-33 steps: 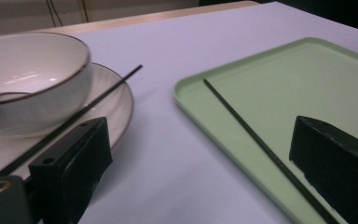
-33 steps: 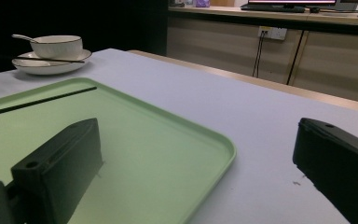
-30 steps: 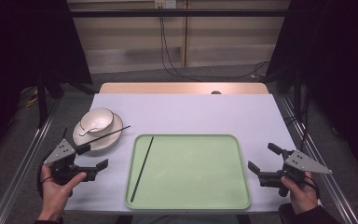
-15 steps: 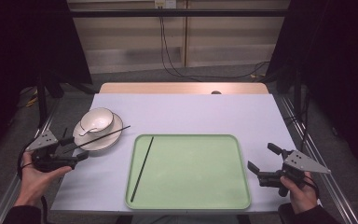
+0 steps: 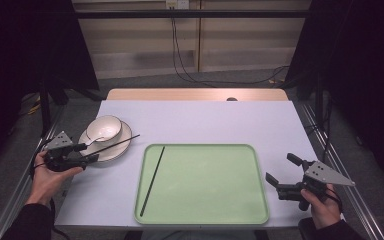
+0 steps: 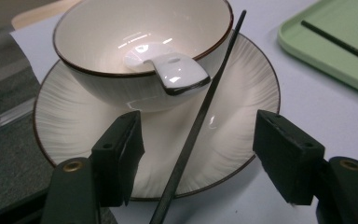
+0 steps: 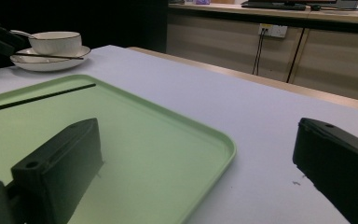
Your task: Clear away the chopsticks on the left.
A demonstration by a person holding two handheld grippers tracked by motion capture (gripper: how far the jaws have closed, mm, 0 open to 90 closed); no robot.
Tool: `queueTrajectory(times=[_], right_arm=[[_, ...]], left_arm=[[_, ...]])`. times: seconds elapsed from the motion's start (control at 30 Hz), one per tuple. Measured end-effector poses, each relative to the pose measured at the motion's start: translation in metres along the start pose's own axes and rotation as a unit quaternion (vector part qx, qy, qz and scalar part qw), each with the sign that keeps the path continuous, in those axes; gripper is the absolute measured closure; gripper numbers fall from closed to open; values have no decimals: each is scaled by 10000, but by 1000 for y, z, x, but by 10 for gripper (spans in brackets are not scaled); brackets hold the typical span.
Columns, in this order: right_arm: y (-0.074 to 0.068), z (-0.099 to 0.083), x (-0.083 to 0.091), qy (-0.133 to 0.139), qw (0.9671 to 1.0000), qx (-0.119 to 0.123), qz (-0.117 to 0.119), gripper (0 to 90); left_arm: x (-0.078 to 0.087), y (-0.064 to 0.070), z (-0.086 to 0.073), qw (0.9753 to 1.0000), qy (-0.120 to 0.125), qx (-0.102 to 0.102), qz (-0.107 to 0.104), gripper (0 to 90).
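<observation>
A white bowl (image 5: 104,128) with a white spoon (image 6: 170,71) in it stands on a white plate (image 5: 117,150) at the table's left. One black chopstick (image 5: 115,142) lies across the plate, leaning on the bowl. My left gripper (image 5: 91,152) is open at the plate's near-left rim. In the left gripper view its jaws stand on either side of that chopstick (image 6: 200,116) without touching it. A second chopstick (image 5: 152,180) lies along the left side of the green tray (image 5: 210,185). My right gripper (image 5: 279,167) is open and holds nothing, just off the tray's right edge.
The pale table (image 5: 205,120) has open surface behind the tray. Metal rails run along both table sides. Cables hang by the back wall. In the right gripper view the tray's corner (image 7: 214,144) lies between the jaws.
My left gripper swung out to the left, then moved forward to the plate, and its jaws now straddle the chopstick. The right gripper has stayed where it was.
</observation>
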State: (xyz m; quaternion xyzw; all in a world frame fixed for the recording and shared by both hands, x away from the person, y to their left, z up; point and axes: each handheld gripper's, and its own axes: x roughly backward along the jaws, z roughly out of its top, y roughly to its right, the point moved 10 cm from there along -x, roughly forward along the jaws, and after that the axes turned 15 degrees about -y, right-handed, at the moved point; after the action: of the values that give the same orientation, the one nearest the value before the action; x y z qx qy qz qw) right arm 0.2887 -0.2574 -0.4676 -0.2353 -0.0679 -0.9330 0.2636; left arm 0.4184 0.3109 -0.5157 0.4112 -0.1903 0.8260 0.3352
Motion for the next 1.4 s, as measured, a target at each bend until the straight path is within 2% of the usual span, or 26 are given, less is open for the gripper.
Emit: queueTrajectory(times=[0.07,0.13,0.2,0.23,0.27,0.4,0.47,0.53,0.63,0.8,0.97,1.17,1.23,1.3,1.4], right_arm=[[0,-1,0,-27,10000,-19,-11,10],[0,-1,0,-17,10000,-7,11,10],[0,-1,0,-21,10000,-5,9,10],[0,-1,0,-20,10000,-7,10,10],[0,-1,0,-26,10000,-17,9,10],[0,-1,0,-32,10000,-16,-10,10],[0,-1,-1,-58,10000,-40,-14,10],[0,-2,-1,-67,10000,-11,-8,10],[0,-2,-1,-60,10000,-50,-12,10],[0,-1,-1,-48,10000,-54,-21,10],[0,-1,-1,-40,10000,-33,-3,10],[0,-1,0,-39,10000,-47,6,7],[0,-1,0,-43,10000,-42,-10,7],[-1,-1,0,-52,10000,-57,8,7],[0,-1,0,-39,10000,-47,-2,7]], left_arm=[[-4,0,0,9999,-97,-119,-50,403],[-8,0,1,9997,-187,-123,-123,448],[-10,-3,1,9996,-241,-143,-9,502],[-11,-4,2,9996,-235,-119,-39,525],[-12,-5,1,9994,-283,-196,-59,597],[-14,-1,2,9988,-312,-338,-144,628],[-15,1,0,9978,-458,-462,-157,702],[-16,2,0,9975,-468,-499,-152,769],[-16,3,0,9968,-485,-598,-205,817],[-17,9,1,9955,-571,-709,-261,845],[-15,12,5,9960,-464,-676,-347,855],[-8,20,10,9960,-413,-545,-567,857],[-4,22,13,9961,-338,-560,-584,857],[-1,25,16,9965,-311,-425,-654,857],[4,28,19,9966,-250,-347,-710,857]])
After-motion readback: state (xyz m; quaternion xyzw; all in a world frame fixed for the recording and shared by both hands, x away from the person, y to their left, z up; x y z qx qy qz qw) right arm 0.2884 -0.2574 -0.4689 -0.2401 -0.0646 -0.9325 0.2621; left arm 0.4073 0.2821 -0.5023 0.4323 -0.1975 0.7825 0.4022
